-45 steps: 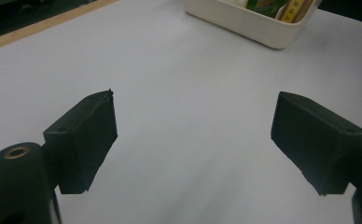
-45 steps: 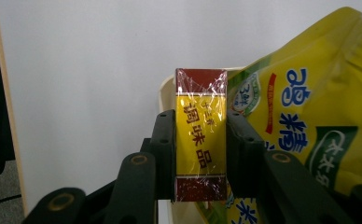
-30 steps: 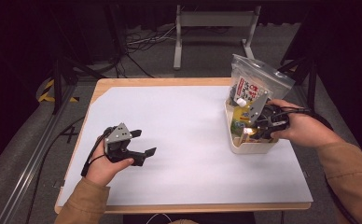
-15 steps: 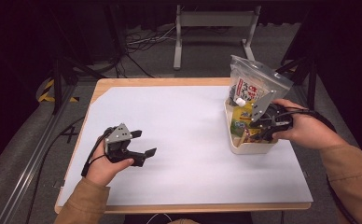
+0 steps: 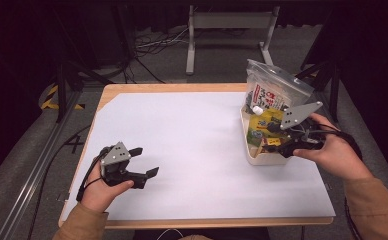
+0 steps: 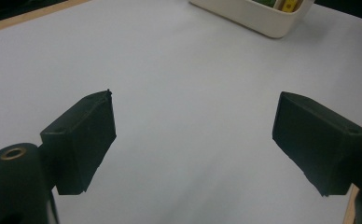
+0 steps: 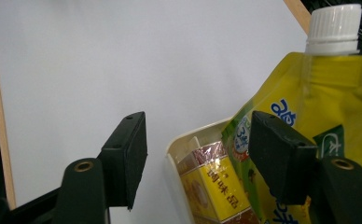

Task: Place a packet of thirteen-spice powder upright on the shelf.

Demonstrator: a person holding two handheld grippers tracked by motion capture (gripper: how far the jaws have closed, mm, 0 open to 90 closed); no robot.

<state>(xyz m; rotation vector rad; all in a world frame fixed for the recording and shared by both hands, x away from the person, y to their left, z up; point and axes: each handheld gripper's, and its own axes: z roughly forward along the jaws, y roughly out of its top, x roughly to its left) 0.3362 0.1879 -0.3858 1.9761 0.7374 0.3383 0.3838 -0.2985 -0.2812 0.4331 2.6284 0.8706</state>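
Note:
A cream bin stands at the table's right side. It holds a yellow spout pouch with a white cap, a small yellow box and a clear bag of printed packets. My right gripper hovers at the bin's near right. Its jaws have just been opening and now stand wide. In the right gripper view, the right gripper straddles the bin's rim and the yellow box without pressing on either; the pouch rises beside the right jaw. My left gripper rests open over the white sheet at the front left, empty.
A white sheet covers most of the wooden table, which ends in a bare wood edge at the front and left. The bin's corner lies far off in the left gripper view. Metal stands and cables sit on the floor behind.
The right gripper's jaws have opened wide and the hand has drawn back slightly from the bin's contents. The left hand has shifted a little toward the table's front left.

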